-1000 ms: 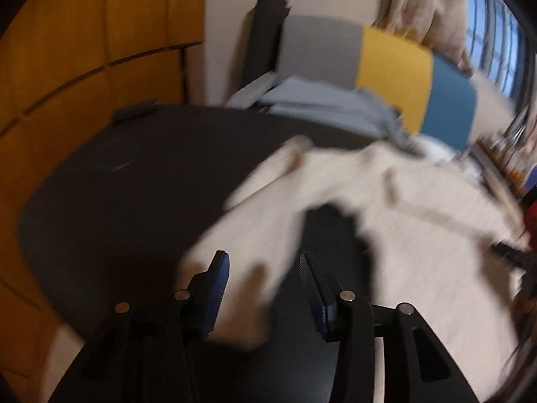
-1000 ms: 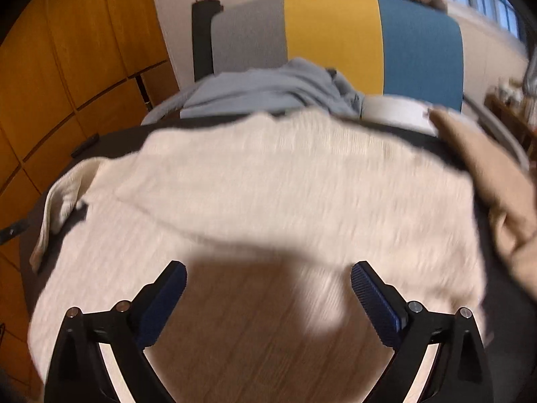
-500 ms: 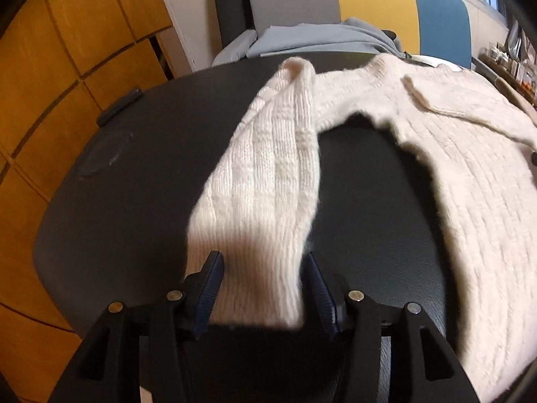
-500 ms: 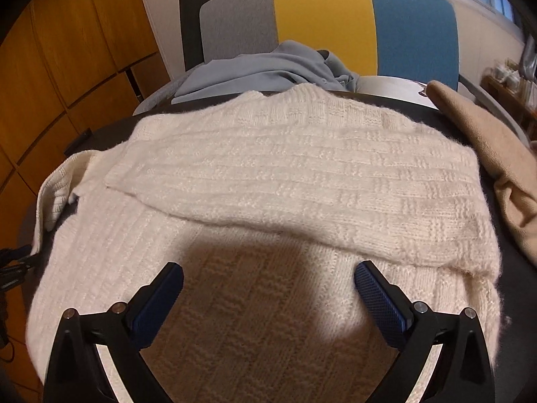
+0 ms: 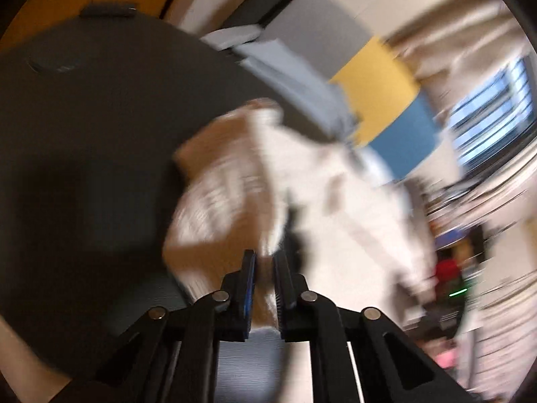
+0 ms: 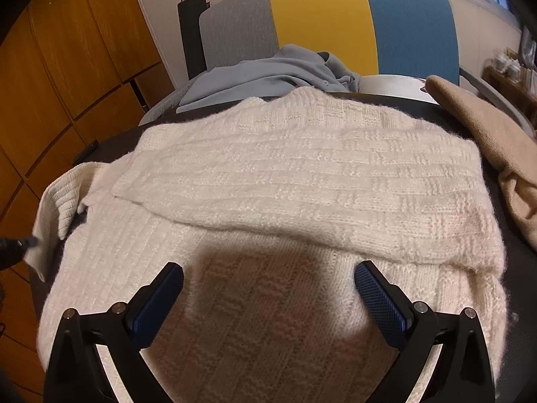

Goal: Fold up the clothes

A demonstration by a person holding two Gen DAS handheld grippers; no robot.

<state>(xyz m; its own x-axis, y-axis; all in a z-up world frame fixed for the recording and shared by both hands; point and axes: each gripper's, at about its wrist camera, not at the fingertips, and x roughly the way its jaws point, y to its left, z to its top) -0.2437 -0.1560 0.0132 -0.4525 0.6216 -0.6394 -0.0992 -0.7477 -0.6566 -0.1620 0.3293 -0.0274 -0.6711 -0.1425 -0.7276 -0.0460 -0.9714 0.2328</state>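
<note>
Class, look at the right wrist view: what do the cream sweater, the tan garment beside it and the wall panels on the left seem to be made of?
Cream sweater: chunky knit, probably wool or acrylic; ribbed blocks, fuzzy edges.
Tan garment: finer, matte woven or knit cloth; fibre unclear.
Wall panels: orange-brown wood or veneer, smooth with a slight sheen and dark seams.

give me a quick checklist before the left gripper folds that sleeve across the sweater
1. Left gripper jaws closing, cream sleeve between them: ok.
2. How much knit the pads hold: cannot tell, the left wrist view is blurred.
3. Right gripper open above the cream sweater, gripping nothing: ok.
4. Other sleeve already folded across the body: ok.
5. Tan garment lies beside the sweater's right edge, touching or apart unclear: cannot tell.
6. Blue garment lies behind the sweater, off the landing area: ok.
</note>
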